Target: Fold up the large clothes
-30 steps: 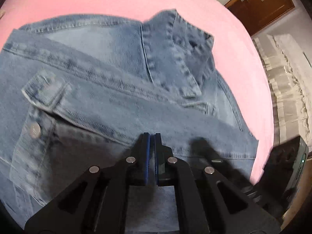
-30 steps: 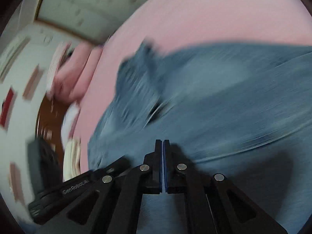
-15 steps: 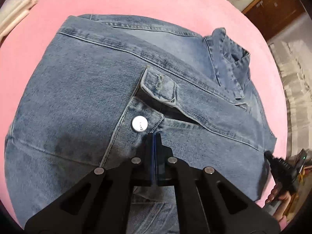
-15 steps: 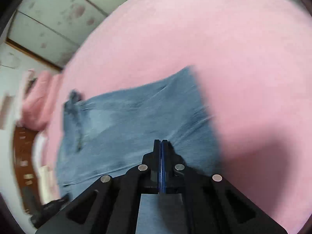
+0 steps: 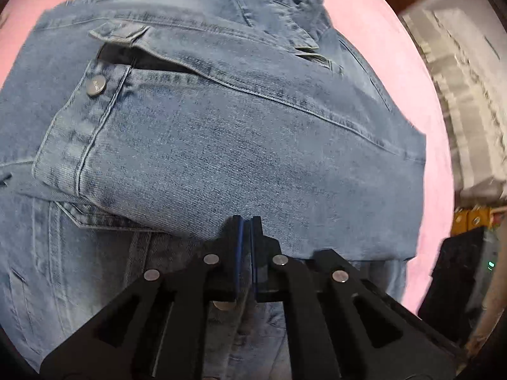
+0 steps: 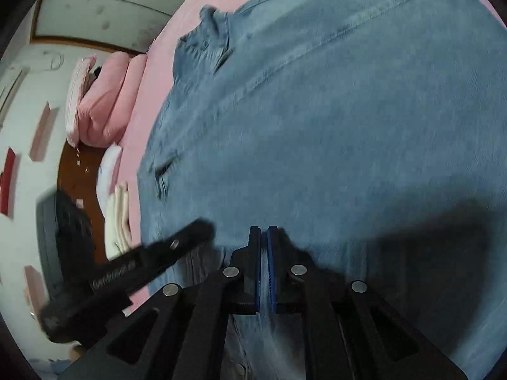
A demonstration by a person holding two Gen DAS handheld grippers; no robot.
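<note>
A blue denim jacket lies on the pink bed, folded, with a sleeve cuff and its metal button lying across the top. The collar points to the far side. My left gripper is shut on a fold of the jacket's near edge; denim shows between its pads. In the right wrist view the jacket fills the frame. My right gripper is shut on denim at the near edge. The left gripper shows at its left.
Pink pillows and folded white cloths sit beside the bed on the left in the right wrist view. A striped grey-white cover lies beyond the bed's right edge. The other gripper's black body is at the lower right.
Both grippers have swept over the jacket while shut on denim. The cuff and button have shifted to the upper left, and the folded layer now lies over the body. The right view has swung back over denim.
</note>
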